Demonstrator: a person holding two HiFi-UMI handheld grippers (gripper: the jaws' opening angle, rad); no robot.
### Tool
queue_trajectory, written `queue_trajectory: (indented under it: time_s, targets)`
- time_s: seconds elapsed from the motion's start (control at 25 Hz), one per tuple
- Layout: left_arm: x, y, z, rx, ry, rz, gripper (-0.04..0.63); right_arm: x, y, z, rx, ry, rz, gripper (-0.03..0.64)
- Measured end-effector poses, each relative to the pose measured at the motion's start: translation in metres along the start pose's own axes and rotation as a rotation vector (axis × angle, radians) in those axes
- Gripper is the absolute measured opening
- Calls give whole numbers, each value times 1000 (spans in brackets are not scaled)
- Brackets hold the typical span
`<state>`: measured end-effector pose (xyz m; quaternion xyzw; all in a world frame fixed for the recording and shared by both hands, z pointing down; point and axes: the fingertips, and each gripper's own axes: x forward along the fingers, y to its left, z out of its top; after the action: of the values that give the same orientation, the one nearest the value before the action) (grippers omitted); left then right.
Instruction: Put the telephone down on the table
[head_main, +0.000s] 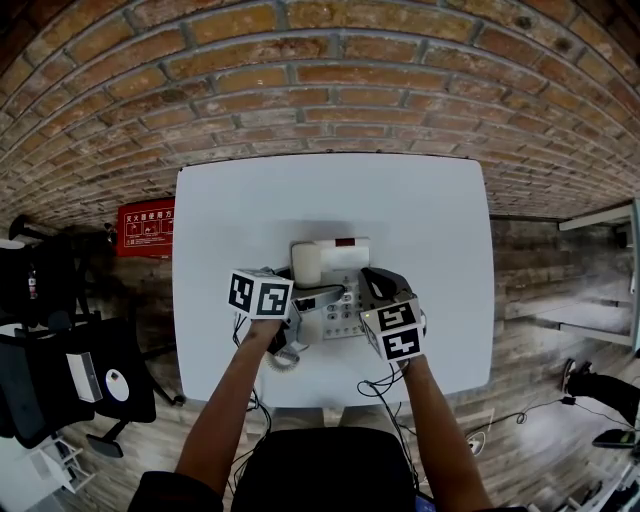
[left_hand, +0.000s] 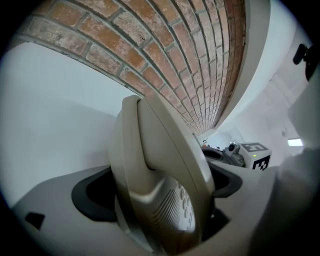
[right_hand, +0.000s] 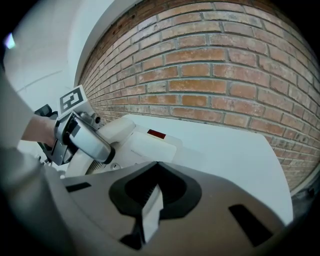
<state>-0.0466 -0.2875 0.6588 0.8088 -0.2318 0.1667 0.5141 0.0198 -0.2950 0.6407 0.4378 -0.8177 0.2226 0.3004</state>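
Observation:
A beige telephone base (head_main: 340, 290) with a red label sits mid-table on the white table (head_main: 430, 220). Its handset (head_main: 306, 262) is held by its grip between the jaws of my left gripper (head_main: 303, 300), just above the base's left side. In the left gripper view the handset (left_hand: 160, 185) fills the space between the jaws, tilted. My right gripper (head_main: 377, 287) is shut at the base's right edge, with only a thin pale strip showing at the seam of its jaws (right_hand: 150, 210). From the right gripper view I see the base (right_hand: 142, 146) and the left gripper (right_hand: 75, 132) on the handset.
A coiled cord (head_main: 285, 355) lies at the near table edge. A brick wall (head_main: 330, 90) stands behind the table. A red sign (head_main: 147, 225) leans at the left, and dark chairs (head_main: 60, 370) stand on the wooden floor beside it.

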Motion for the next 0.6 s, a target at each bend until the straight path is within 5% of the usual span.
queue_trajectory:
  time_s: [0.6]
  targets:
    - [-2,9,-5,21,52,139,549,0,4,1,-35,1,-20,12]
